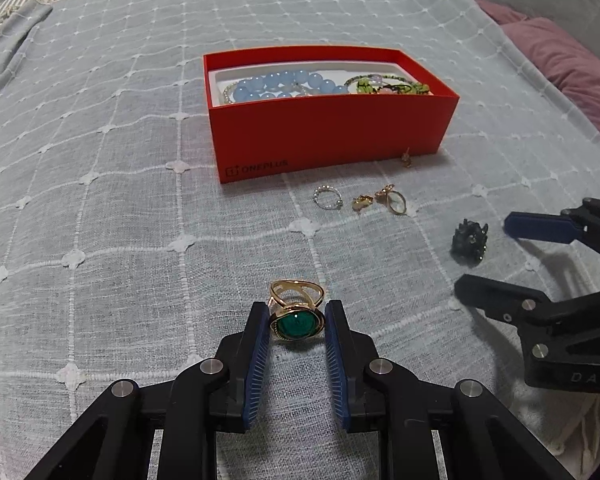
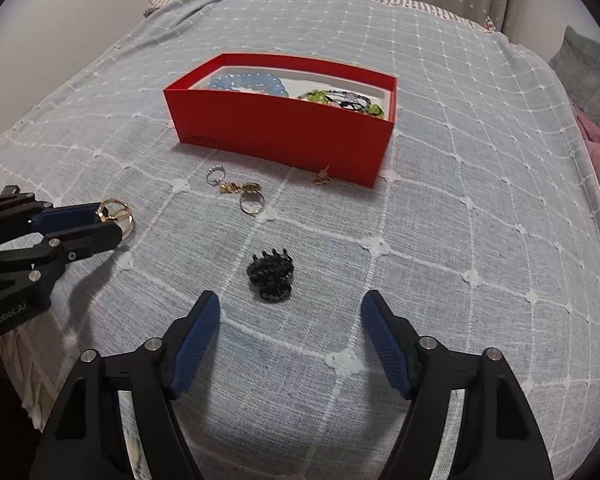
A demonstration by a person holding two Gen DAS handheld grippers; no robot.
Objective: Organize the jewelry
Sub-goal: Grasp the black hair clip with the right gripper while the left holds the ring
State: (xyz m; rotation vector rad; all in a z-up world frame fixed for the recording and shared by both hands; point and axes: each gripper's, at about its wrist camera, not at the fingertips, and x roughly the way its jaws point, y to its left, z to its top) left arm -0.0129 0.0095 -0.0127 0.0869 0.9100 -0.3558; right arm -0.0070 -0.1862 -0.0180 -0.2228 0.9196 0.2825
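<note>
My left gripper [image 1: 297, 308] is shut on a gold ring with a green stone [image 1: 296, 322], held just above the bedspread; the ring also shows in the right wrist view [image 2: 116, 212]. A red box [image 1: 332, 136] holds a blue bead bracelet [image 1: 288, 84] and green bead bracelets [image 1: 392, 86]. A silver ring [image 1: 327, 197], a gold earring [image 1: 361, 202], a gold ring [image 1: 394, 200] and a small gold piece [image 1: 406, 158] lie in front of the box. My right gripper [image 2: 290, 312] is open, just short of a black hair claw [image 2: 271, 274].
The grey checked bedspread [image 2: 460, 240] covers the whole bed. A pink blanket [image 1: 564, 56] lies at the right edge. A wall [image 2: 60, 20] stands at the far left and a curtain at the back.
</note>
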